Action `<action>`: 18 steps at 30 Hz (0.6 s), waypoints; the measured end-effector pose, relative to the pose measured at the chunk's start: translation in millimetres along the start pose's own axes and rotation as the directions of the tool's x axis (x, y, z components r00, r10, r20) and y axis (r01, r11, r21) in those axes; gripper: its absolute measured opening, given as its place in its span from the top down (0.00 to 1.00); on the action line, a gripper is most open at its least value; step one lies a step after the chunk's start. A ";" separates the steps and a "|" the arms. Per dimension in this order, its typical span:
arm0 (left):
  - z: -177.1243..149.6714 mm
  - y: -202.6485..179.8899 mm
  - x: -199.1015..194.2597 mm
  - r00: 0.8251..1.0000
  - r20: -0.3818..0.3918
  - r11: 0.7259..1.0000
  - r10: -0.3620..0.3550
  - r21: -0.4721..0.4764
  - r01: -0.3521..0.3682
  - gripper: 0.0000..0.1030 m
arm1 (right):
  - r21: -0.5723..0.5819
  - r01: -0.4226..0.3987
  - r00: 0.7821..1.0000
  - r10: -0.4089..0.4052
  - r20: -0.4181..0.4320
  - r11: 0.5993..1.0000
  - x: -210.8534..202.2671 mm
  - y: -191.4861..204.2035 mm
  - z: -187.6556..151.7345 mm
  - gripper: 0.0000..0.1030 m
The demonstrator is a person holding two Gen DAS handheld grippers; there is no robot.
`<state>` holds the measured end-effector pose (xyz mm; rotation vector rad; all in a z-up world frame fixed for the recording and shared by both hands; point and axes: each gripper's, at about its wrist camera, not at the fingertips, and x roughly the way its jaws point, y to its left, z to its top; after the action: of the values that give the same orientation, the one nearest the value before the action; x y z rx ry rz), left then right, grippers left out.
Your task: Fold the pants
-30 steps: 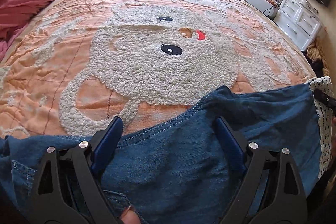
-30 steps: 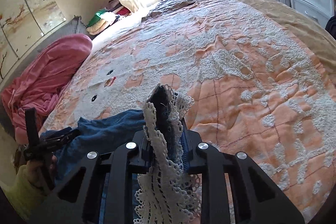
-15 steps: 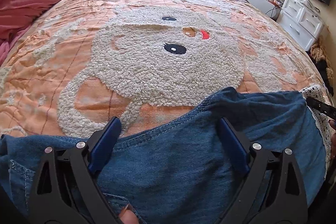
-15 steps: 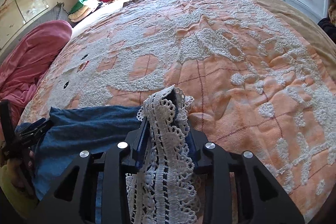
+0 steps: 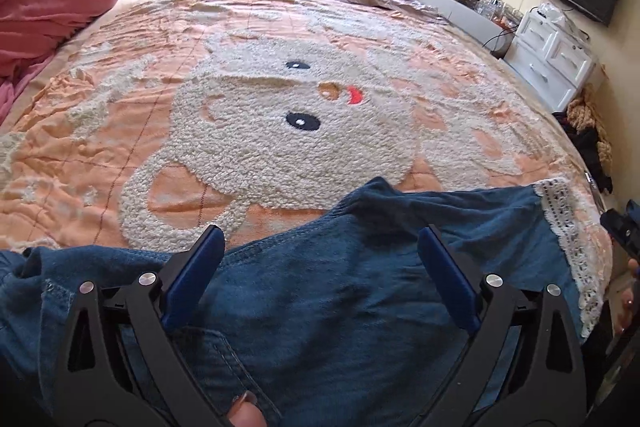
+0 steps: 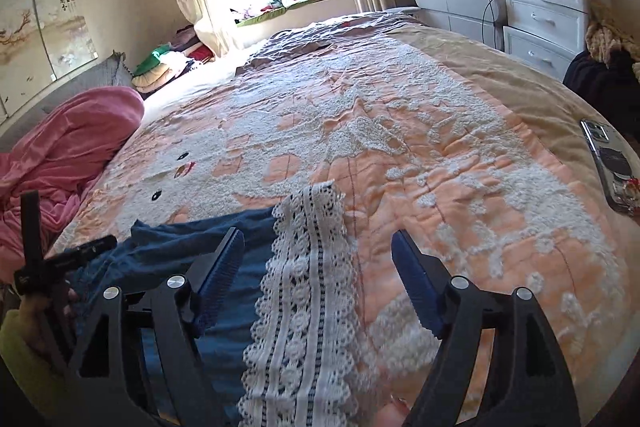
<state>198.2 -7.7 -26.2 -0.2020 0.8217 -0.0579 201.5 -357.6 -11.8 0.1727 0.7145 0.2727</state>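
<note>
- As the left wrist cam looks along its fingers, the left gripper [image 5: 320, 267] stands wide open, jaws just widened a bit more, w/ nothing pinched; the denim pants [image 5: 340, 291] lie flat under and between the fingers, on the near edge of the bed [image 5: 120, 155].
- Same view: pants' long axis runs across the frame, bunched thicker end at far left, lace hem [image 5: 568, 247] at far right, where the edge of the right gripper [image 5: 620, 231] shows just beside it.
- In the right wrist cam, the right gripper [image 6: 318, 263] has just been opening; lace hem [image 6: 304, 287] lies loose on the bed between the fingers, pads not pressing it, so released.
- Same view: denim stretches away leftward toward the left gripper [image 6: 60, 259] and the person's hand [image 6: 36, 311].
- Judgement: right gripper nearer hem, left nearer the bunched end; next fold prob. carries one end along that long axis over the other.
</note>
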 end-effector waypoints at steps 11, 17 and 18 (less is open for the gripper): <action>-63.2 -11.1 -62.9 0.998 0.016 0.984 0.066 0.164 -0.068 0.11 | -0.107 -0.116 0.987 0.102 -0.127 0.987 -32.8 36.7 -51.6 0.27; -77.9 28.3 -52.1 0.980 -0.017 0.975 0.199 0.106 -0.196 0.11 | -0.188 -0.090 0.975 0.047 -0.219 0.978 -19.2 59.1 -67.6 0.29; -77.8 31.5 -50.7 0.977 -0.014 0.972 0.213 0.108 -0.210 0.11 | -0.206 -0.050 0.972 0.000 -0.236 0.977 -14.2 58.0 -71.0 0.29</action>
<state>105.9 17.5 -47.5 -0.0127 0.8590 0.0965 133.1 -302.3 -41.4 -0.0539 0.9126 0.3953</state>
